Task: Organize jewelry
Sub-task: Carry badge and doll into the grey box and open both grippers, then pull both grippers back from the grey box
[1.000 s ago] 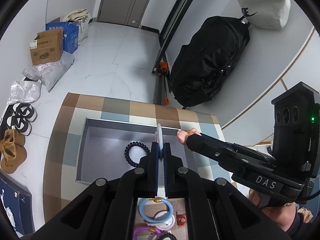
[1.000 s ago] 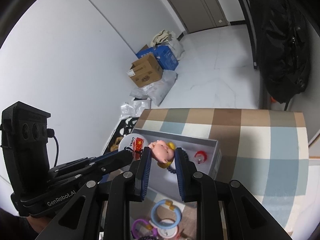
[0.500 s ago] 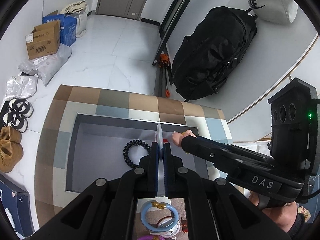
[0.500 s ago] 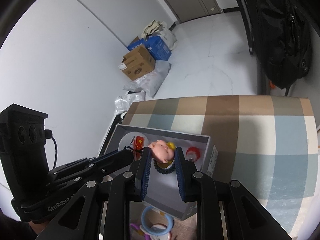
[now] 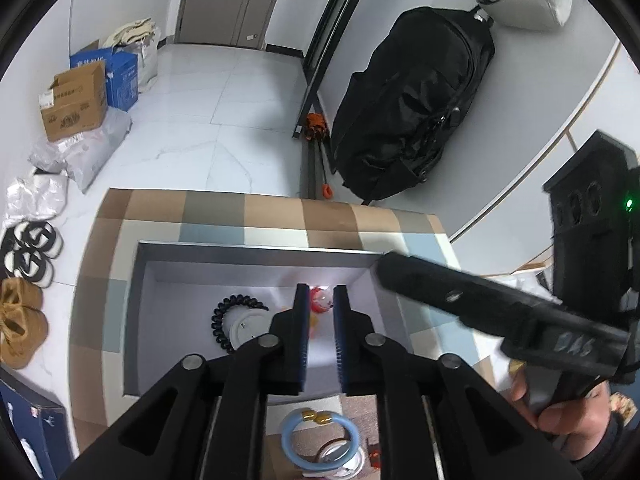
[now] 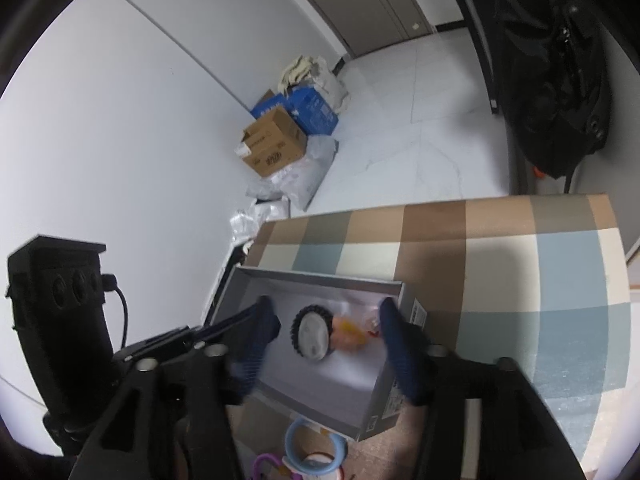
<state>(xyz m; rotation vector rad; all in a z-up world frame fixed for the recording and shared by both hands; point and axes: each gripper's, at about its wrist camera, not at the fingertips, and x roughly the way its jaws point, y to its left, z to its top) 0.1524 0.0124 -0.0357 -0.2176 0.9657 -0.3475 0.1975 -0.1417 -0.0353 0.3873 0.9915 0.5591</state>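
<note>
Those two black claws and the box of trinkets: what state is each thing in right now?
left gripper: open, holding nothing, over the box.
right gripper: wide open, holding nothing, blurred.
grey box: lidless, on the checked cloth.
white badge: lying flat in the box, inside the black bead bracelet.
pink doll charm: lying in the box, blurred.
blue ring: outside the box.
</note>
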